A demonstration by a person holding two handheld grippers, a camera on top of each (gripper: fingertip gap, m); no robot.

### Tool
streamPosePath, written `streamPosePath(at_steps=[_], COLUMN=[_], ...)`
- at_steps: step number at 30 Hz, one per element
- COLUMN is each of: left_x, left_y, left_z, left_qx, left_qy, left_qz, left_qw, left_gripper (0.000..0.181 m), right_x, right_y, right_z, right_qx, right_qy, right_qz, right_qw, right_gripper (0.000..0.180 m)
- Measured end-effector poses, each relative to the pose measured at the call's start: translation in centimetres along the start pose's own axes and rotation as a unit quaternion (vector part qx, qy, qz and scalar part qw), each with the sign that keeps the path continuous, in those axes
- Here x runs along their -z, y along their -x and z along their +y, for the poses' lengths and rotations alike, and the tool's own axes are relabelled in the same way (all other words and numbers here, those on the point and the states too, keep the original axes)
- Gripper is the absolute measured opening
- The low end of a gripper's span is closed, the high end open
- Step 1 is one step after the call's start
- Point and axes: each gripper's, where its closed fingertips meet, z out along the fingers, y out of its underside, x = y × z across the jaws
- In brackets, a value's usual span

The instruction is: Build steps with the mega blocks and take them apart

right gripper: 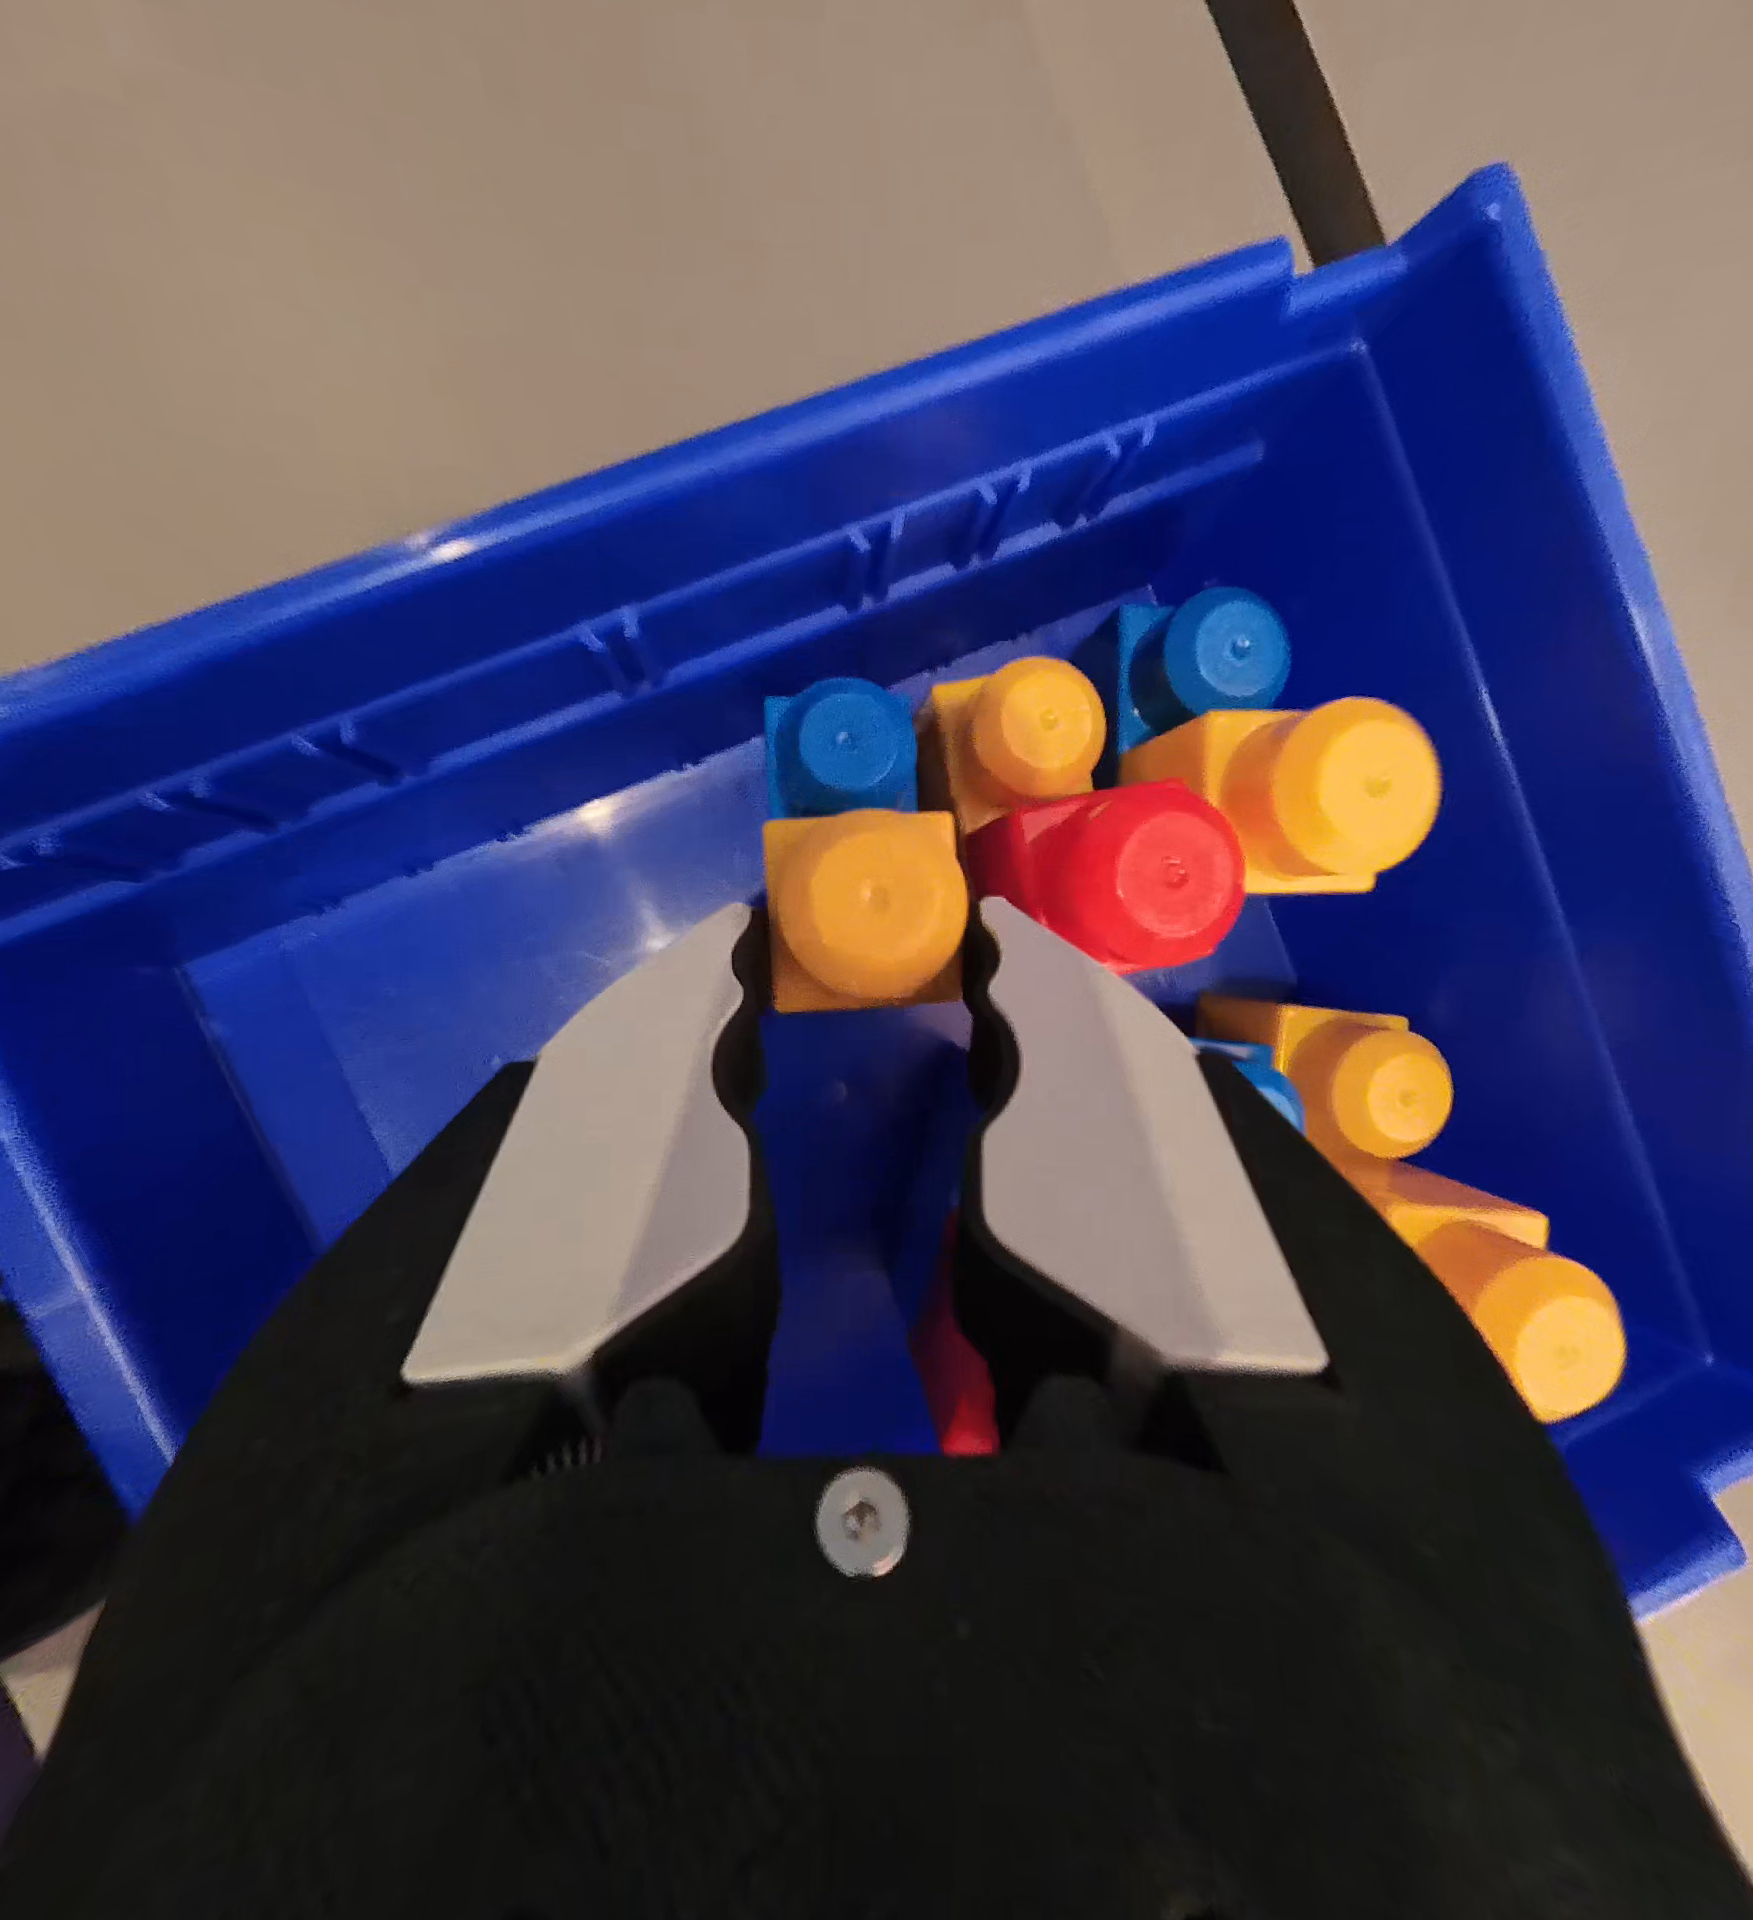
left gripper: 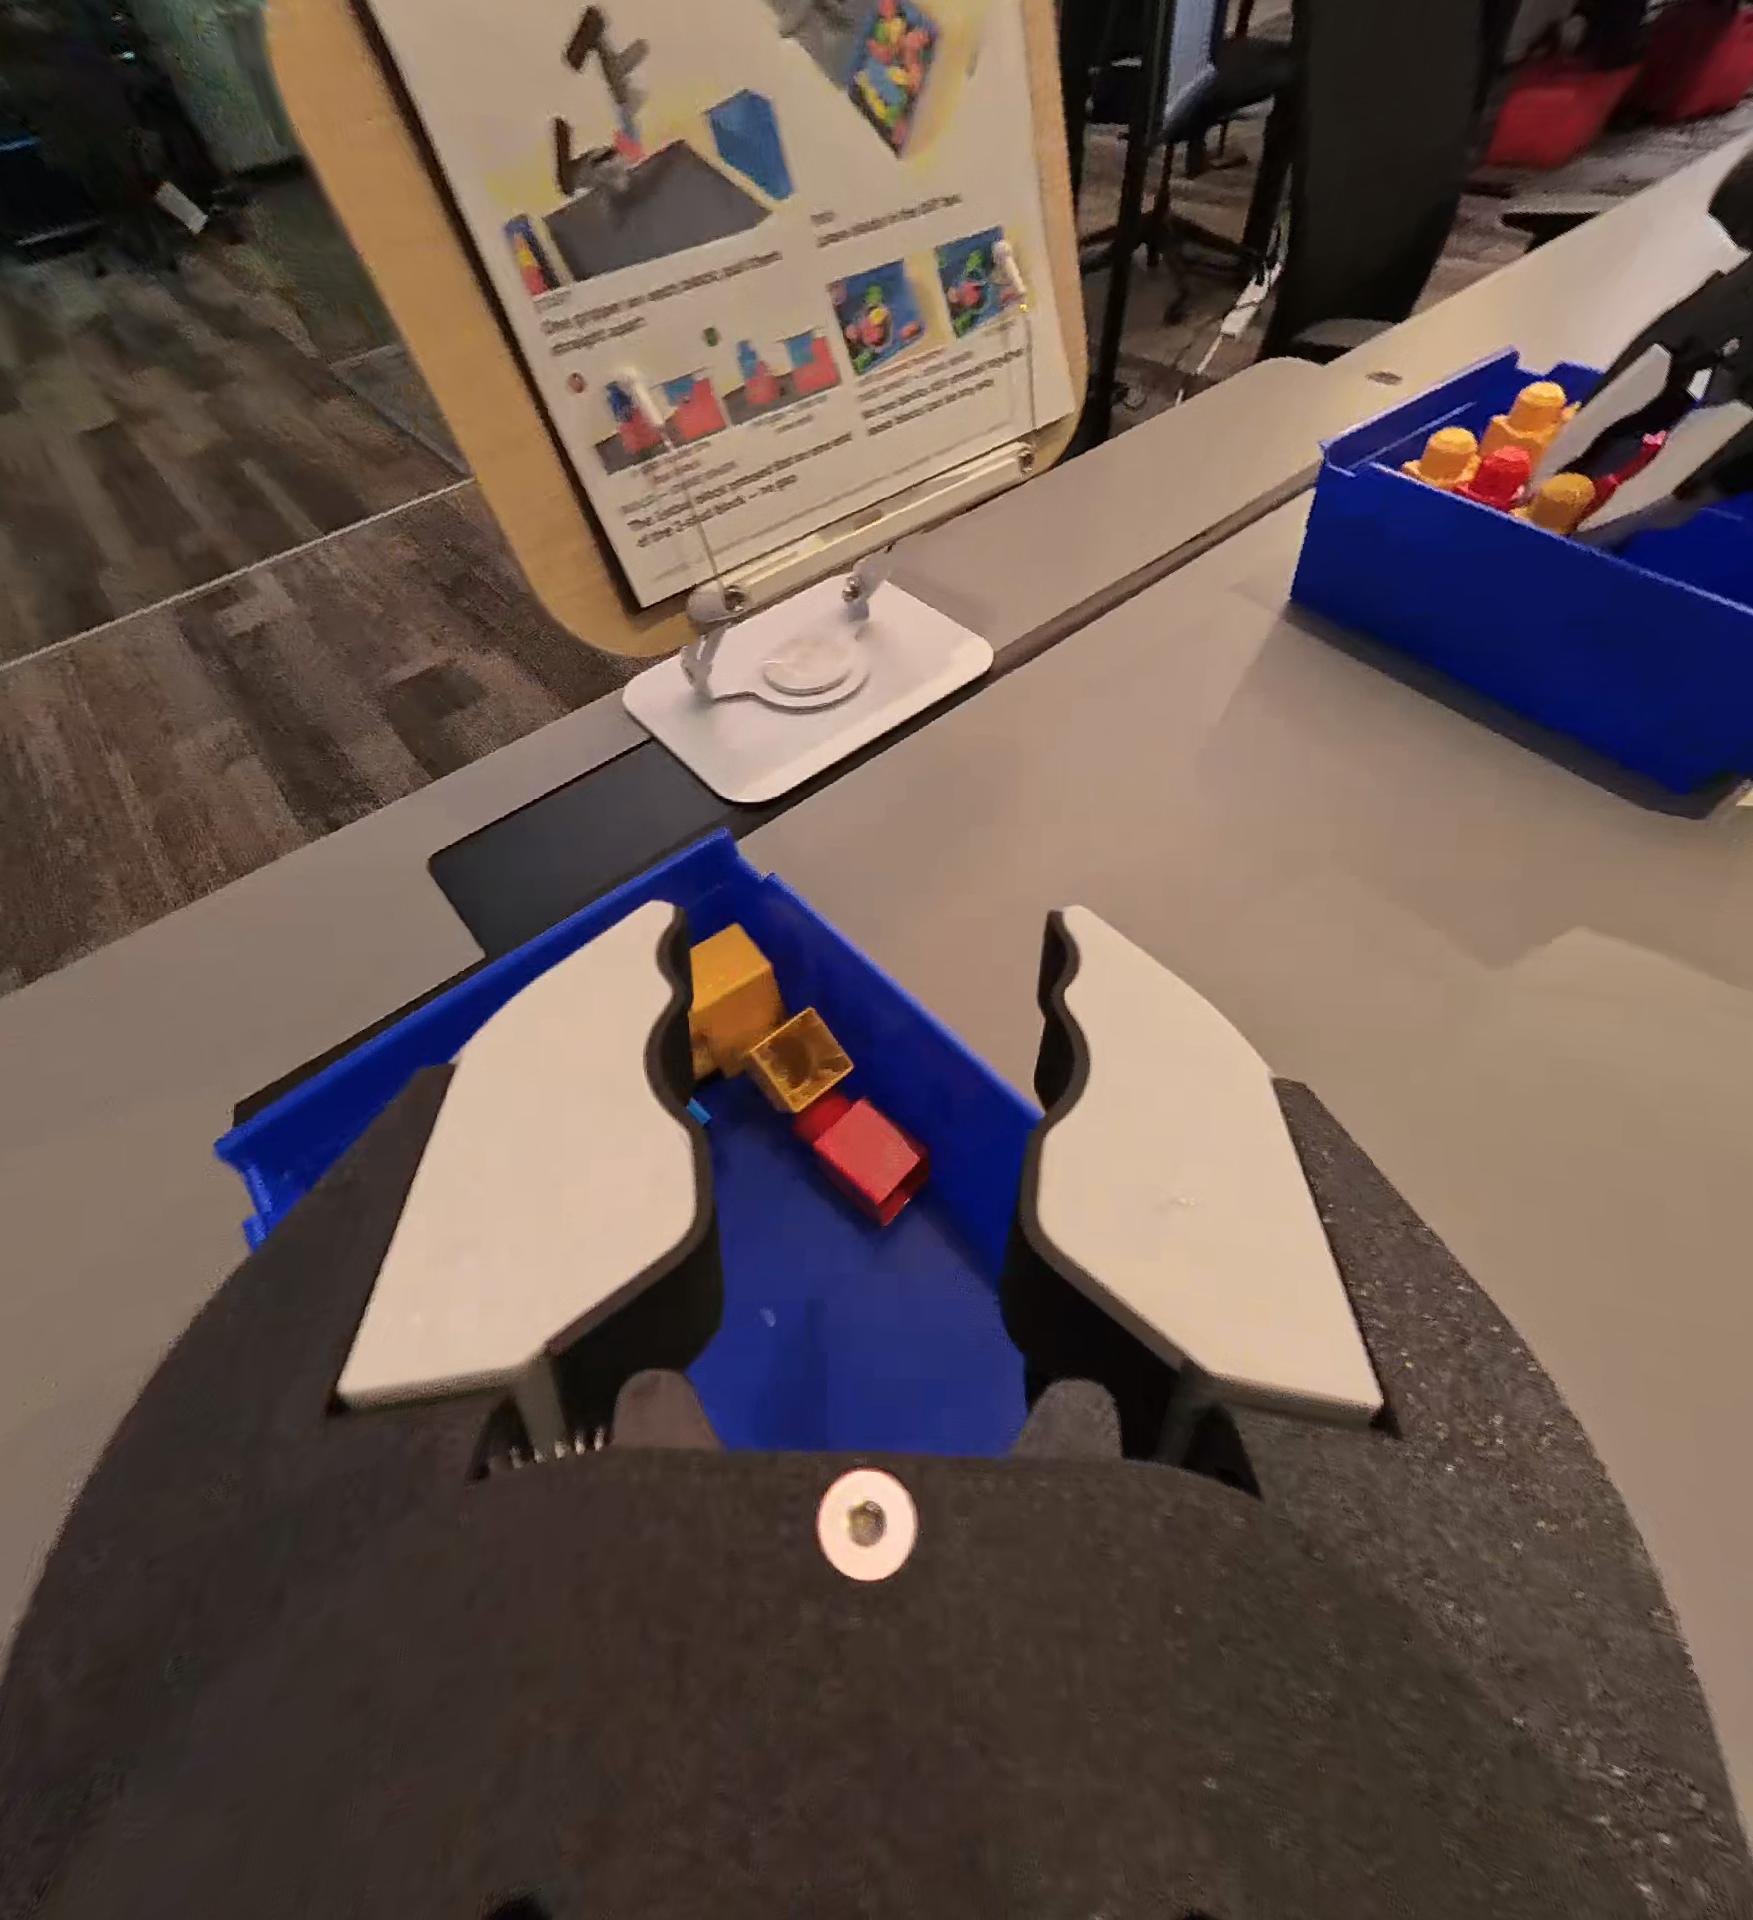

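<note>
My left gripper [left gripper: 864, 920] is open and empty, hovering over a blue bin [left gripper: 913, 1039] at the table's near left. In that bin lie two yellow blocks [left gripper: 732, 982] and a red block [left gripper: 867, 1153], on their sides. My right gripper [right gripper: 867, 916] reaches into a second blue bin [right gripper: 436, 675], and its fingertips [right gripper: 716, 966] press both sides of a yellow one-stud block [right gripper: 867, 956] that stands on the bin floor. Around it stand blue [right gripper: 841, 743], red [right gripper: 1132, 878] and several more yellow blocks [right gripper: 1308, 790]. The left wrist view shows the right gripper [left gripper: 1578, 499] in that bin [left gripper: 1537, 623].
A printed instruction sheet [left gripper: 747, 312] stands on a white base [left gripper: 810, 686] at the back of the grey table [left gripper: 1267, 987]. The table's edge drops to carpeted floor [left gripper: 124, 520] on the left. Chairs and red bins stand far behind. About 60 cm separates my left fingertips from my right.
</note>
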Motion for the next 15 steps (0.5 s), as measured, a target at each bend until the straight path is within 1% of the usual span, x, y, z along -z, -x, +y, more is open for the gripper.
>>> streamPosePath(at_steps=[7,10,15], left_x=[1.4,1.8,2.2], left_y=[4.2,4.3,4.0], left_z=[2.4,2.2,1.6], left_qx=[0.04,0.055,0.041], left_qy=[0.015,-0.001,-0.012], left_qz=[-0.055,-0.047,-0.045], left_qw=[0.998,0.997,0.998], left_gripper=[0.062,0.06,0.06], right_x=[0.1,0.2,0.4], right_y=[-0.2,-0.2,-0.2], right_z=[0.5,0.6,0.8], right_qx=[0.004,0.002,-0.003], right_qy=[0.009,0.01,0.007], right_qz=[0.013,0.016,0.025], right_qw=[1.0,1.0,1.0], right_gripper=[0.037,0.037,0.037])
